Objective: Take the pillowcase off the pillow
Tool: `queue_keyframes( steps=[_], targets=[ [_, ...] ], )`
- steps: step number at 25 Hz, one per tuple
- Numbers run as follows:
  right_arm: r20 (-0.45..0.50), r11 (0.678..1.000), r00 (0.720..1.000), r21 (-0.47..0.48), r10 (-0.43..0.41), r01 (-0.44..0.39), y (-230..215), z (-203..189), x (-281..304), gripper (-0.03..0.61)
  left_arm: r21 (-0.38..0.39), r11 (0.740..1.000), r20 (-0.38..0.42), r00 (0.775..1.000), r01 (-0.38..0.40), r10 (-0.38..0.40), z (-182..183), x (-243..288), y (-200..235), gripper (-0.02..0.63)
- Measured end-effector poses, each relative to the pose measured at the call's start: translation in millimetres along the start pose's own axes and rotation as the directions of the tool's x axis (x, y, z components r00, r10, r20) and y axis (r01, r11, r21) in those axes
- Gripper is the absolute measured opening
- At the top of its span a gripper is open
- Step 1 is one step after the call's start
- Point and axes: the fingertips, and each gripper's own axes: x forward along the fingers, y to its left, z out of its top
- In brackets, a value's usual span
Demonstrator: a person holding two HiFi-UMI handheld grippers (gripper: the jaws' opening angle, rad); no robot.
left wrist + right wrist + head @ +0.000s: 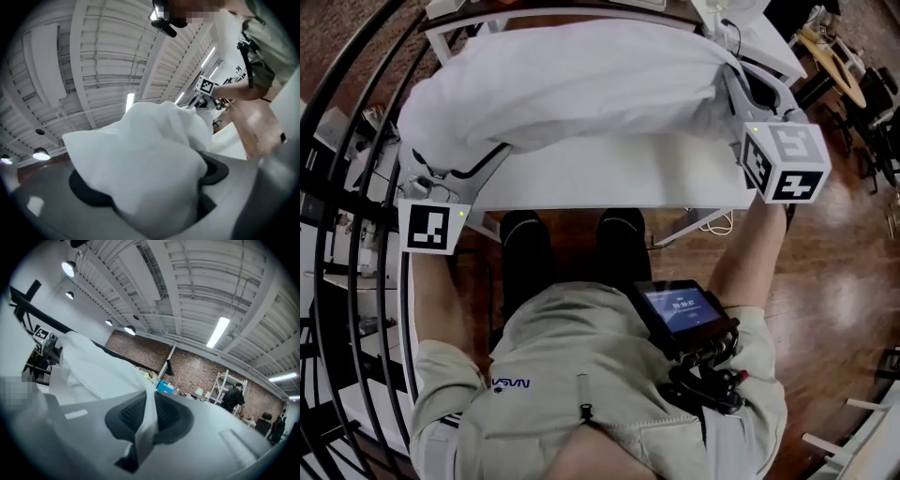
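Above the white tabletop (609, 178), my right gripper (145, 416) clamps the white fabric pillowcase (572, 84); left gripper (154, 187) gapes loose around it, risking a drop.

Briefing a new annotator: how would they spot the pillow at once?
Find the white table before the person. Held over it, spanning its width, is the pillow. Unlike the flat table, it is a puffy, wrinkled white bundle.

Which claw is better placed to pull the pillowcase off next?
Right, probably. The right claw is shut on a thin fold of pillowcase, ready to pull. The left claw stands wide open around the bulky pillow, gripping nothing.
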Motion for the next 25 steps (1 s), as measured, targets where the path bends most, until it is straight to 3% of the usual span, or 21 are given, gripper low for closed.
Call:
queue_keyframes(
  steps=[2,4,6,7,9,11,13,14,16,17,18,20,21,23,25],
  targets=[
    [0.013,1.000,1.000,-0.027,-0.005,0.006,0,-3,-1,0.039,-0.019,0.997,0.044,0.996,-0.075,0.076,11,12,16,0.386],
    [0.057,0.999,0.998,-0.035,-0.021,0.023,-2,-2,-9,0.089,-0.028,0.992,0.053,0.990,-0.127,0.128,15,18,28,0.264],
    [0.176,0.997,0.982,0.016,-0.073,0.072,-9,10,-33,0.182,-0.076,0.982,0.033,0.984,-0.170,0.173,16,22,35,0.184],
    [0.260,0.993,0.959,0.063,-0.109,0.096,-11,19,-52,0.211,-0.103,0.977,0.018,0.982,-0.185,0.187,17,24,38,0.163],
    [0.397,0.988,0.910,0.139,-0.119,0.068,0,31,-97,0.212,-0.148,0.967,-0.002,0.977,-0.210,0.212,18,26,42,0.135],
    [0.412,0.982,0.909,0.140,0.055,-0.123,44,13,-127,0.210,-0.173,0.960,-0.004,0.974,-0.223,0.225,19,26,46,0.126],
    [0.302,0.924,0.913,0.180,0.274,-0.337,92,-37,-128,0.183,-0.185,0.957,-0.004,0.974,-0.222,0.225,20,25,51,0.121],
    [0.218,0.903,0.925,0.236,0.310,-0.359,101,-69,-119,0.184,-0.190,0.956,-0.005,0.974,-0.222,0.226,20,26,53,0.118],
    [0.043,0.909,0.976,0.357,0.215,-0.216,83,-130,-94,0.188,-0.201,0.953,-0.009,0.973,-0.226,0.229,18,26,55,0.115],
    [-0.007,0.906,0.991,0.406,0.137,-0.123,66,-150,-83,0.243,-0.205,0.952,-0.014,0.973,-0.227,0.229,18,25,55,0.115],
    [-0.016,0.893,0.998,0.446,0.068,-0.054,50,-161,-75,0.335,-0.207,0.952,-0.023,0.974,-0.225,0.226,17,24,54,0.115],
    [0.045,0.874,0.998,0.486,-0.051,0.023,23,-160,-63,0.407,-0.207,0.954,-0.038,0.977,-0.215,0.212,15,22,51,0.115],
    [0.085,0.875,0.991,0.481,-0.099,0.046,13,-153,-58,0.408,-0.209,0.955,-0.041,0.978,-0.210,0.206,15,21,49,0.115],
    [0.146,0.889,0.977,0.453,-0.153,0.072,1,-135,-47,0.356,-0.210,0.956,-0.043,0.979,-0.203,0.198,17,19,46,0.110],
    [0.183,0.909,0.968,0.409,-0.170,0.082,-1,-114,-42,0.152,-0.202,0.958,-0.040,0.979,-0.202,0.198,24,16,45,0.106]
  ],
)
